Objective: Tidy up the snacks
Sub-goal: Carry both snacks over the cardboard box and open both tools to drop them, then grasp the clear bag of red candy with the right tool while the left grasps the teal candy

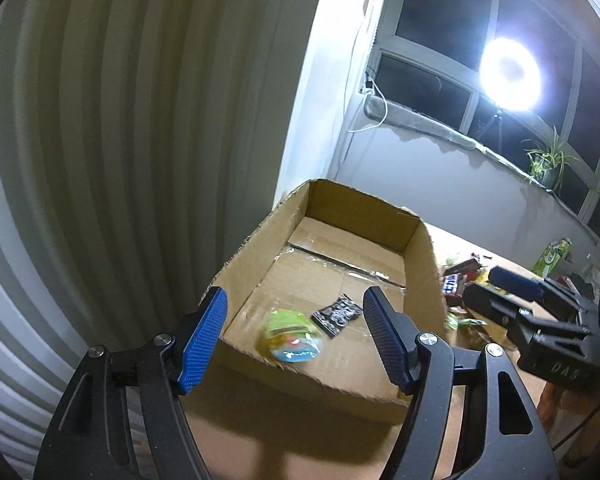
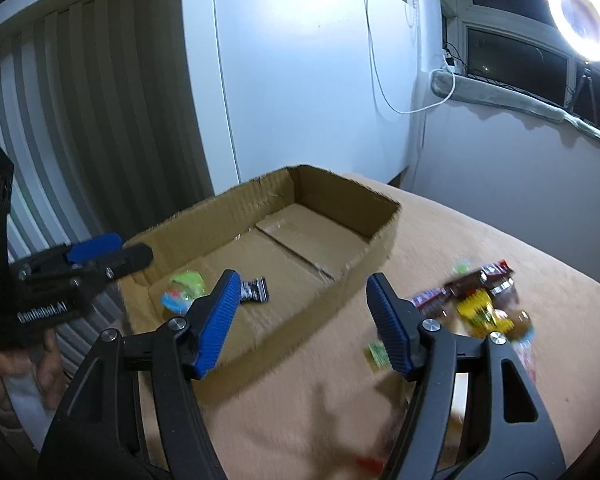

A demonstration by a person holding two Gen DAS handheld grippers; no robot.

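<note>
An open cardboard box [image 1: 424, 264] sits on the tan table; it also shows in the right wrist view [image 2: 380, 236]. Inside lie a green and blue snack packet [image 1: 294, 334] [image 2: 184, 290] and a small black packet [image 1: 337, 314] [image 2: 255, 290]. My left gripper [image 1: 296, 340] is open and empty above the box's near end. My right gripper [image 2: 302, 322] is open and empty over the box's near wall, left of a pile of loose snacks [image 2: 480, 304]. The pile also shows in the left wrist view [image 1: 460, 280], behind the box.
A small green packet [image 2: 377, 354] lies on the table by my right fingertip. A ribbed grey wall panel [image 1: 100, 160] stands left of the box. A ring light [image 1: 510, 74], a potted plant [image 1: 546, 162] and a green carton [image 1: 552, 256] stand by the window.
</note>
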